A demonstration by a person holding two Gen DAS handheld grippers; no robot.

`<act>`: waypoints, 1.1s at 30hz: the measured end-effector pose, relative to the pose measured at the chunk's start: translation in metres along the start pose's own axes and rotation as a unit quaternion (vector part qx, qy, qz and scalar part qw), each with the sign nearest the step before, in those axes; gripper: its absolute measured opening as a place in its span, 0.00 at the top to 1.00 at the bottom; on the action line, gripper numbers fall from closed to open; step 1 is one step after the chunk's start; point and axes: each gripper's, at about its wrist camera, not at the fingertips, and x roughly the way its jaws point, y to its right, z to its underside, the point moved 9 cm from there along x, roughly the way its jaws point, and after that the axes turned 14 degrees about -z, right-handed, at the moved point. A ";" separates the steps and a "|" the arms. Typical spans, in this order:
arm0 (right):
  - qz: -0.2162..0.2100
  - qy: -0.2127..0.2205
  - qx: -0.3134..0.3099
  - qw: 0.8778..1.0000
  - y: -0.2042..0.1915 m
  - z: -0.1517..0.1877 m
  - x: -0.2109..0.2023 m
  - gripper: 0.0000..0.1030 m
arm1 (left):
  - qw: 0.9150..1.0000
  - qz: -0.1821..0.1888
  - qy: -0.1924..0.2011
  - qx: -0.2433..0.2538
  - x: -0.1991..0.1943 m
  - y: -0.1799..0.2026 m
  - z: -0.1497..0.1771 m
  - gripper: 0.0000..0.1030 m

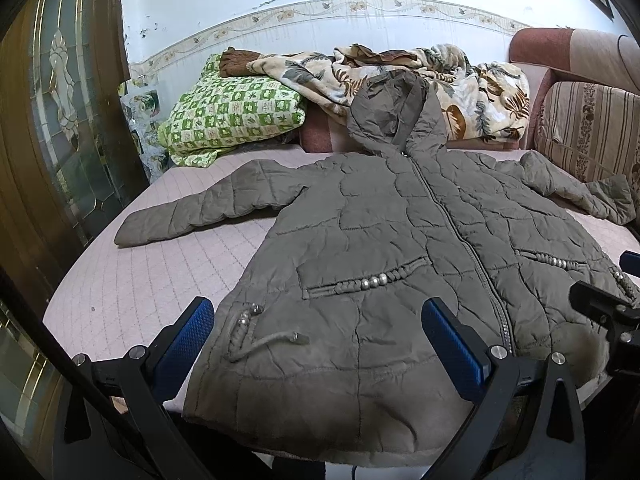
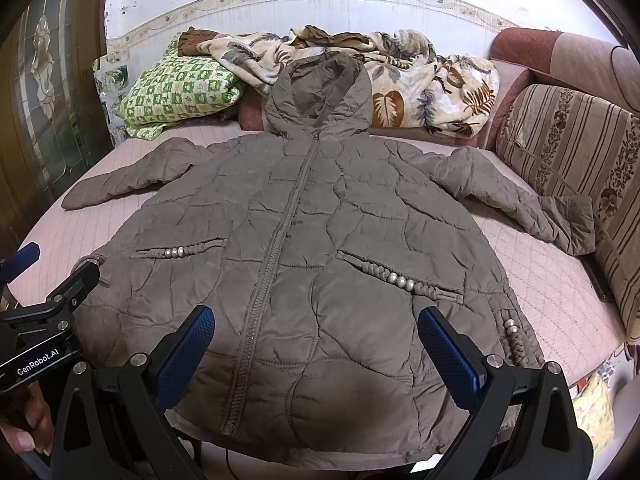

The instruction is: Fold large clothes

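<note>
Nearest us, our left gripper (image 1: 320, 344) and right gripper (image 2: 316, 344) both hover with blue, dimpled pads spread wide, holding nothing, over the hem of the coat (image 2: 304, 248). The coat — grey-brown, puffy, quilted in wavy stitch lines — lies face up and zipped on the pink quilted mattress (image 2: 560, 292), hem at the near edge, sleeves splayed toward both side edges, braided cords with metal beads along its pockets. Its hood (image 2: 320, 96) props against the far edge. Beyond it sit a green checked pillow (image 2: 180, 92) and a crumpled leaf-print blanket (image 2: 432, 92) — a striped cushion (image 2: 572, 152) lines the right edge.
</note>
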 end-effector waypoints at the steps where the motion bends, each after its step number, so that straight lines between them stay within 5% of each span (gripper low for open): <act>1: 0.000 0.001 0.002 1.000 0.002 -0.001 0.000 0.00 | 1.000 -0.001 0.000 0.003 0.003 0.001 -0.006 0.00; 6: -0.014 0.023 0.059 0.998 0.048 -0.023 -0.007 0.00 | 0.998 0.013 -0.056 -0.001 0.032 -0.004 -0.040 0.00; 13: 0.020 0.098 0.178 0.979 0.179 -0.068 -0.038 0.00 | 0.998 0.035 -0.048 -0.029 0.095 0.027 -0.101 0.00; 18: 0.048 0.150 0.326 0.932 0.309 -0.064 -0.043 0.00 | 0.998 0.034 -0.051 0.004 0.133 0.065 -0.100 0.00; 23: 0.058 0.167 0.455 0.873 0.407 -0.030 -0.032 0.27 | 0.998 0.043 -0.045 0.022 0.140 0.074 -0.097 0.00; 26: 0.064 0.176 0.525 0.830 0.449 -0.005 -0.017 0.30 | 0.998 0.048 -0.040 0.025 0.142 0.074 -0.100 0.00; 33: 0.104 0.190 0.557 0.801 0.489 0.000 0.017 0.38 | 0.996 0.075 -0.041 0.015 0.146 0.085 -0.105 0.00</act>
